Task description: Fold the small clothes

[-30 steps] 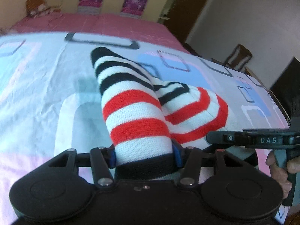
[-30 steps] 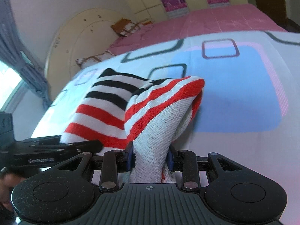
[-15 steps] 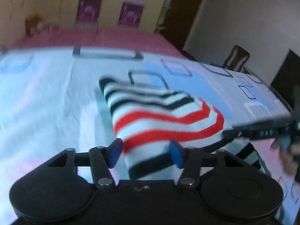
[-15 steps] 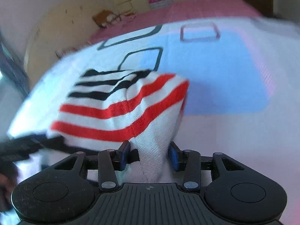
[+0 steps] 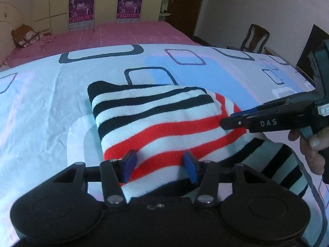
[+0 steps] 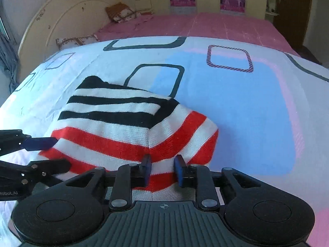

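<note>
**Both grippers slack over the folded stripes**

The left gripper stands wide open, holding nothing; the right gripper is parted too, knit lying loose between its pads. The striped garment lies folded on the patterned bedsheet. It looks soft, light and floppy; pinch a hem corner through both layers, or it may slide apart

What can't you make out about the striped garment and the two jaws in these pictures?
- Striped garment, near hem: hidden under the left gripper body, left wrist view.
- Right gripper: jaws part open, cloth between; whether the pads still pinch it is unclear, right wrist view.
- Garment type: folded over, so unidentifiable in either view.
</note>
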A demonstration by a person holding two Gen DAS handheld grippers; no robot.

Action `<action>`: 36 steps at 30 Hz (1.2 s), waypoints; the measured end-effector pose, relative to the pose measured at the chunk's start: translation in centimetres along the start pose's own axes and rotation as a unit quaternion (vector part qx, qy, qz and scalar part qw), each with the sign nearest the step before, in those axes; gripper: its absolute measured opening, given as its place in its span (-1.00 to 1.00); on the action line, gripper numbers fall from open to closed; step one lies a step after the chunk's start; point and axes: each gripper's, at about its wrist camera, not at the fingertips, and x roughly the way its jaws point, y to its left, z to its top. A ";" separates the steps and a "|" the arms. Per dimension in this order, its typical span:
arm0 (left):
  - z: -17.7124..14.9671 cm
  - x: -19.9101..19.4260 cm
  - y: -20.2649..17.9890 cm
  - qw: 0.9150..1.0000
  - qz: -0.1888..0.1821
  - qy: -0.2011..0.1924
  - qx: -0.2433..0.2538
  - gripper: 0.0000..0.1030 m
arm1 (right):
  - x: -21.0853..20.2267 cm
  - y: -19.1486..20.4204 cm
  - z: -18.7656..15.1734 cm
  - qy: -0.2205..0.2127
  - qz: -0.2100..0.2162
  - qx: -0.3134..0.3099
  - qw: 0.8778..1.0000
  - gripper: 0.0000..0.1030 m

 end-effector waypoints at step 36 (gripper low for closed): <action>-7.9 -8.3 -6.7 0.997 0.075 -0.021 -0.031 -0.61 | -10.6 2.8 -9.9 -0.023 0.039 -0.073 0.996 -0.65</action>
